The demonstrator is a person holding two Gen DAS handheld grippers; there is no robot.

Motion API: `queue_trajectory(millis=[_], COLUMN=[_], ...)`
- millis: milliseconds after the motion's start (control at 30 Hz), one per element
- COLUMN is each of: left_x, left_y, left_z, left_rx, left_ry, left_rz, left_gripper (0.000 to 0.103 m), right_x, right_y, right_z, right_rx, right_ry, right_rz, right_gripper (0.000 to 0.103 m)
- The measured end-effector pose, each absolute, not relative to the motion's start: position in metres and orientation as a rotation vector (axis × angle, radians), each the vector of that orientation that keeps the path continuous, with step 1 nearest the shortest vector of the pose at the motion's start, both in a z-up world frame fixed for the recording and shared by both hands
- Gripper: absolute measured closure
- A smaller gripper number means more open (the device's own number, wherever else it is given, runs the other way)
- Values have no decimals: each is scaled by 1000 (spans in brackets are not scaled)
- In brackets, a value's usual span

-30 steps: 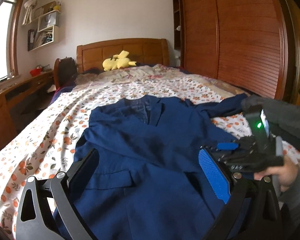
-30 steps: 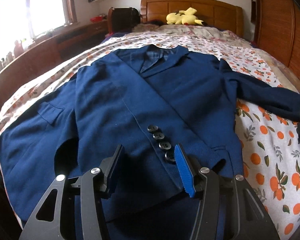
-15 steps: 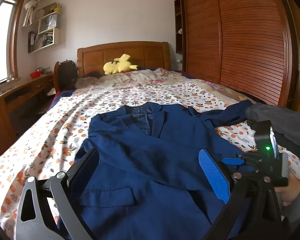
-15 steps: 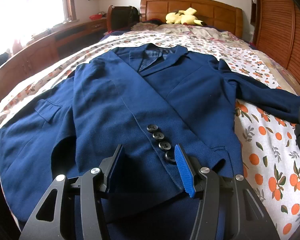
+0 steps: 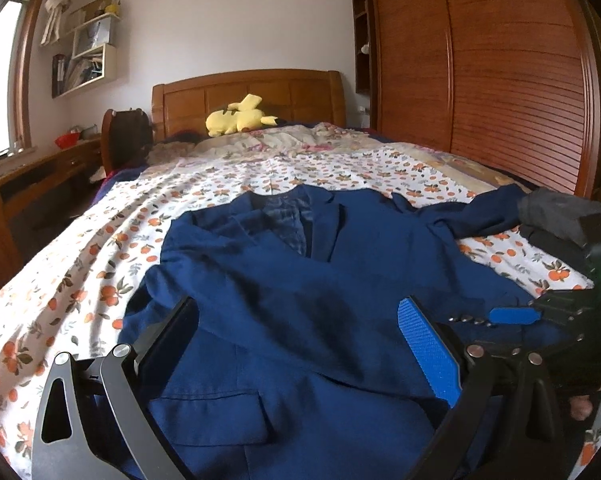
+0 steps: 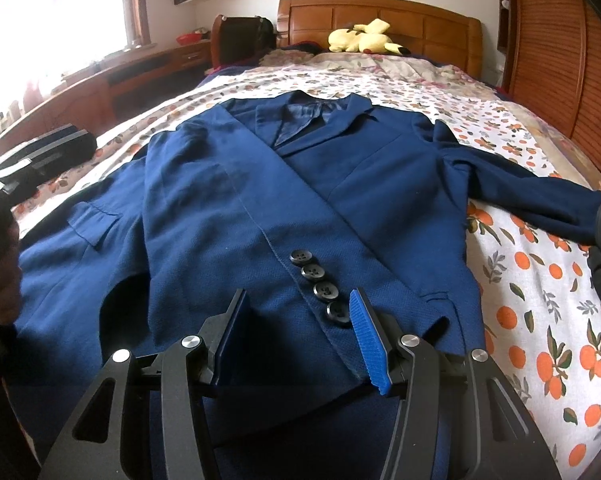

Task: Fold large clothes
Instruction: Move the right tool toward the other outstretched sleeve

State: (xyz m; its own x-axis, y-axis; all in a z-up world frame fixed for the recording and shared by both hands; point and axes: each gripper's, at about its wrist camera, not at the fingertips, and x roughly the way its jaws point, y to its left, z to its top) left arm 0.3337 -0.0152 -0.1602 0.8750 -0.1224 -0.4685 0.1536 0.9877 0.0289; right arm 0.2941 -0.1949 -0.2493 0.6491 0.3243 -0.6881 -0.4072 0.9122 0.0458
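A navy blue blazer (image 5: pixel 300 280) lies flat, front up, on the bed, collar toward the headboard; it also shows in the right wrist view (image 6: pixel 260 208). One sleeve is folded across the chest, its cuff buttons (image 6: pixel 320 284) near the hem. The other sleeve (image 6: pixel 532 196) stretches out to the right. My left gripper (image 5: pixel 300 336) is open and empty, low over the left pocket flap (image 5: pixel 216 408). My right gripper (image 6: pixel 296 328) is open around the folded cuff near the hem, not closed on it; it also shows in the left wrist view (image 5: pixel 512 316).
The bed has an orange-print sheet (image 6: pixel 540 280) and a wooden headboard (image 5: pixel 248 92) with a yellow plush toy (image 5: pixel 240 118). A slatted wardrobe (image 5: pixel 500 80) stands on the right. A desk (image 6: pixel 120 76) and chair (image 5: pixel 124 140) stand on the left under the window.
The left gripper has pulled back and lifted a little, so more of the bed and blazer shows. The right gripper stays at the cuff near the hem, open as before.
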Motion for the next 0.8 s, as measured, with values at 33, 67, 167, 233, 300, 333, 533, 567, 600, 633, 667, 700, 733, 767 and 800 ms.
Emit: queue_trajectory(millis=[33,67,167,233,300,333,533,567,600,633,667,700,733,767,800], left_x=[336,337,339,339,337,337,327,326,324,324,323,323,322,322,322], left_y=[-14,-13,-10,-10,-12,-13,-21,-21,-22,-22,-23,-23,-22,-22,-22], left_z=[-165,-169,-178,-183,-186,-187,-188,-188,-187,-187,-187,-187,-187,-186,-186], left_rx=[63,59,46,46,55,60,100,102,104,104,105,105,104,104,103], left_ry=[490,494,508,510,504,500,453,448,442,439,436,434,433,432,430], left_rz=[-144,-145,-148,-149,-148,-147,-147,-147,-149,-151,-152,-154,-156,-158,-160], left_gripper=[3,3,3,3,3,3,3,3,3,3,3,3,3,3,3], right_x=[294,294,294,294,293,292,281,279,278,278,278,279,281,283,285], right_y=[-195,-195,-196,-195,-196,-196,-204,-207,-208,-213,-217,-221,-226,-232,-237], right_z=[-249,-250,-250,-250,-249,-247,-225,-220,-217,-212,-209,-206,-202,-197,-195], right_rx=[-118,-121,-121,-120,-116,-115,-105,-110,-111,-107,-103,-101,-102,-101,-99], right_ry=[758,757,753,754,748,743,678,665,657,647,643,639,631,625,621], right_rz=[416,416,416,416,417,414,392,383,376,364,355,347,330,311,297], right_gripper=[53,53,53,53,53,53,53,53,53,53,53,53,53,53,53])
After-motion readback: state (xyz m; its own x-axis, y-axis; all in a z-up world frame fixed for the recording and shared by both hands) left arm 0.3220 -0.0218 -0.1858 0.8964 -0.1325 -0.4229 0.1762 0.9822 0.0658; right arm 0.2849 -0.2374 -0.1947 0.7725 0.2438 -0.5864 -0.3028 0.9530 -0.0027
